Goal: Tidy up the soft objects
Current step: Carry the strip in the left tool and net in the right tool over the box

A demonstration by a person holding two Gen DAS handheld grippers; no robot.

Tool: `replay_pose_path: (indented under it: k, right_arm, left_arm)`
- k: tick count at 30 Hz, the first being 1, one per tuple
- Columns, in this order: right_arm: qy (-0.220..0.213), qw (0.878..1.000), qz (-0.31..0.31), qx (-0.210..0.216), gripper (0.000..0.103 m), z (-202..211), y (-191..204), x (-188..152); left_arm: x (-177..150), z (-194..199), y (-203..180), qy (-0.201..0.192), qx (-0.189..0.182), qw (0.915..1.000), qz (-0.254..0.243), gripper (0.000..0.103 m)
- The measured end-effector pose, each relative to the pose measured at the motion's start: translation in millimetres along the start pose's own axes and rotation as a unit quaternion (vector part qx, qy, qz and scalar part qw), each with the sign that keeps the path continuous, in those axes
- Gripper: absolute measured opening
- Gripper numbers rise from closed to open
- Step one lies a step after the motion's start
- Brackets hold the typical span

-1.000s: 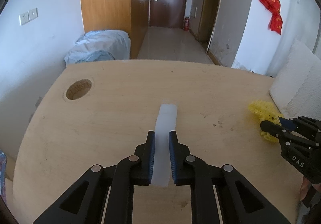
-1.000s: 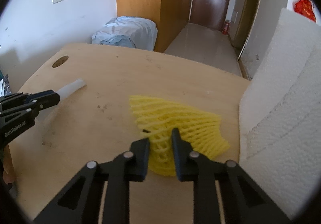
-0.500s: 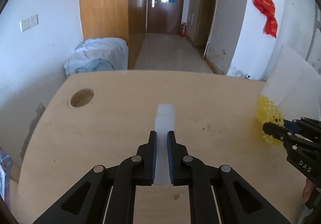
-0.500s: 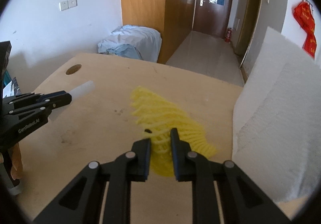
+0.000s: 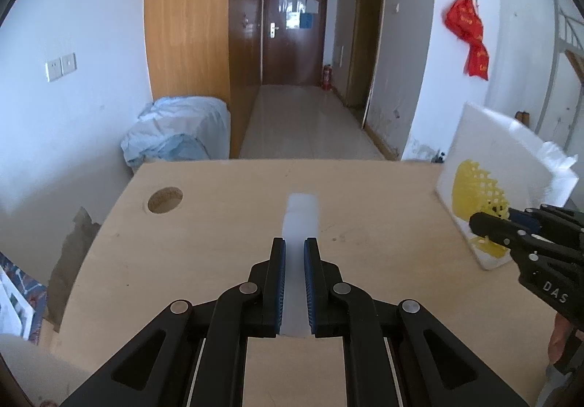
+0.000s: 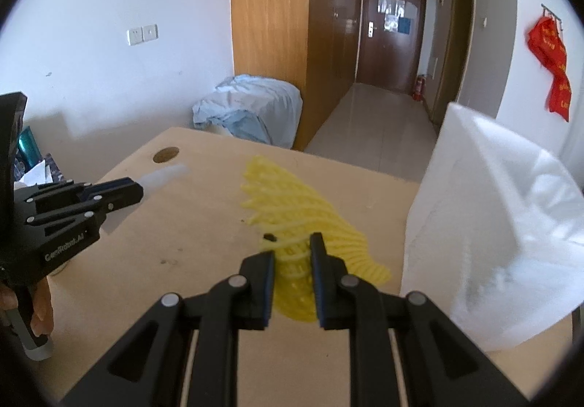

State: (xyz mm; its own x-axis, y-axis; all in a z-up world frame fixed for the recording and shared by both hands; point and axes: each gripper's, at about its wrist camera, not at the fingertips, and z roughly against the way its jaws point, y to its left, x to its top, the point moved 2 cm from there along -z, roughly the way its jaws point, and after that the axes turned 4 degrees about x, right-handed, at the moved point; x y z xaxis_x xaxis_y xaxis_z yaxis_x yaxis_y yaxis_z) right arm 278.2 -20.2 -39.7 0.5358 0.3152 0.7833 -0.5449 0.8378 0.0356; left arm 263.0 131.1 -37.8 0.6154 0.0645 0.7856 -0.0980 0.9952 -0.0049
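The wooden table (image 5: 204, 254) spread under both views, with a round cable hole (image 5: 165, 200) near its far left corner. At its right edge stood a white foam sheet (image 6: 503, 224), the largest of the soft things, propped upright and leaning; its lower edge ran out of the right wrist view, so how it was supported could not be told.

The yellow foam net (image 6: 303, 210) was pinched at its near end between the fingers of the right gripper (image 6: 292, 254), fanning out ahead and slightly left, apparently raised off the table. From the left wrist view it showed against the foam sheet, but whether the two touched was not clear.

The white foam strip (image 5: 300, 224) was clamped between the blue pads (image 5: 280, 275) of the left gripper (image 5: 294, 261), its long axis running straight ahead along the fingers, its far end projecting over the tabletop. In the right wrist view that end was blurred.

The foam sheet lay to the right of both tools, just beside the right gripper and well apart from the left, so any gathering toward it would likely fall first to the right hand. Whether the strip's tip rested on the wood could not be judged.
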Motion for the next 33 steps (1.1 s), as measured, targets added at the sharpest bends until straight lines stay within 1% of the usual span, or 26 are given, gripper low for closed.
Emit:
replay_pose_path:
  k: [8, 13, 15, 19, 20, 23, 26, 33]
  right_arm:
    - [-0.028, 1.000, -0.006, -0.002, 0.021, 48.0, -1.6, -7.3]
    - [-0.047, 0.999, -0.010, -0.008, 0.021, 73.1, -1.9, -8.4]
    - [-0.055, 0.998, -0.012, -0.009, 0.021, 81.9, -2.7, -8.3]
    - [-0.076, 0.997, -0.012, -0.016, 0.021, 106.2, -5.3, -7.9]
    - [-0.081, 0.996, -0.013, -0.017, 0.021, 112.0, -6.8, -6.9]
    - [-0.095, 0.995, -0.016, -0.025, 0.021, 123.2, -12.8, -4.0]
    - [-0.109, 0.993, -0.023, -0.035, 0.021, 135.7, -21.4, -1.2]
    - [-0.129, 0.989, -0.039, -0.058, 0.021, 151.4, -41.4, 3.5]
  left_arm:
    - [1.4, 39.7, -18.4, -0.026, -0.014, 0.9995, -0.011, 0.011]
    - [-0.6, 58.6, -27.0, -0.037, -0.008, 0.9992, -0.008, 0.011]
    - [-2.0, 65.7, -29.0, -0.038, -0.010, 0.9992, -0.002, 0.011]
    - [-4.5, 84.4, -35.6, -0.055, -0.007, 0.9984, -0.003, 0.011]
    - [-4.8, 91.0, -39.3, -0.060, -0.011, 0.9981, -0.006, 0.011]
    - [-4.3, 104.6, -46.5, -0.069, -0.022, 0.9973, -0.009, 0.011]
    - [-1.9, 115.7, -50.7, -0.081, -0.025, 0.9964, -0.004, 0.011]
    - [4.9, 128.9, -58.4, -0.102, -0.034, 0.9942, -0.006, 0.011]
